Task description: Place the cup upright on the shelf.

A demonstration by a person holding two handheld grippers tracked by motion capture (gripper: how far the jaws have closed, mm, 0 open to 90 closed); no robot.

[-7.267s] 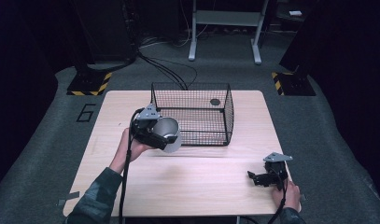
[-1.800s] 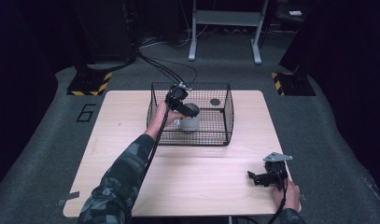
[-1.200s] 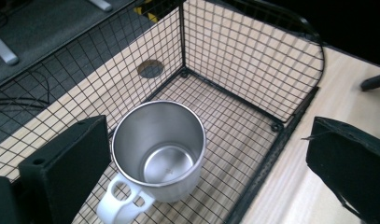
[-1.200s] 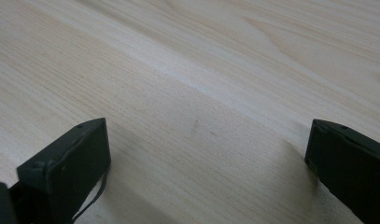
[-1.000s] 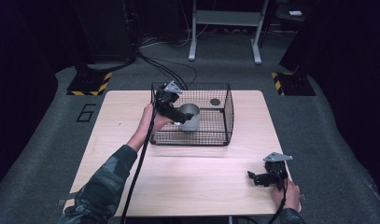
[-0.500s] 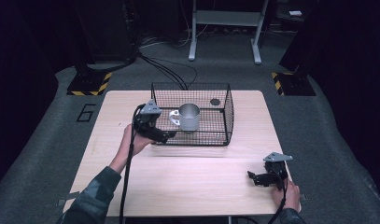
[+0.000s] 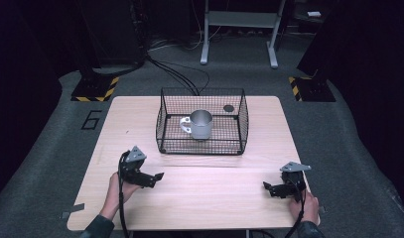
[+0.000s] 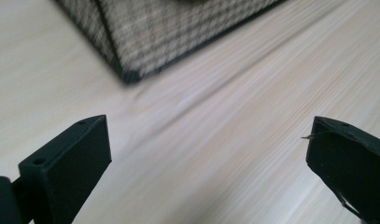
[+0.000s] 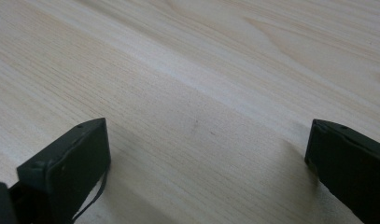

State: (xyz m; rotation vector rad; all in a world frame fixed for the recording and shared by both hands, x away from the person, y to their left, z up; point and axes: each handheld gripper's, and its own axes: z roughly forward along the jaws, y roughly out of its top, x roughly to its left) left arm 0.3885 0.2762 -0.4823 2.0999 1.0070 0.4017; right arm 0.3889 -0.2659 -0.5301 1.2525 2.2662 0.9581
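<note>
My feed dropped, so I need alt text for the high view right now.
A metal mug stands upright inside a black wire basket at the far middle of a wooden table. Near the front edge, the left gripper and right gripper rest open, each held by a hand, apart from the basket.

The left gripper sat low at the near left, held by the left hand, its jaws spread wide. The right gripper rested at the near right in the right hand, jaws likewise parted
</note>
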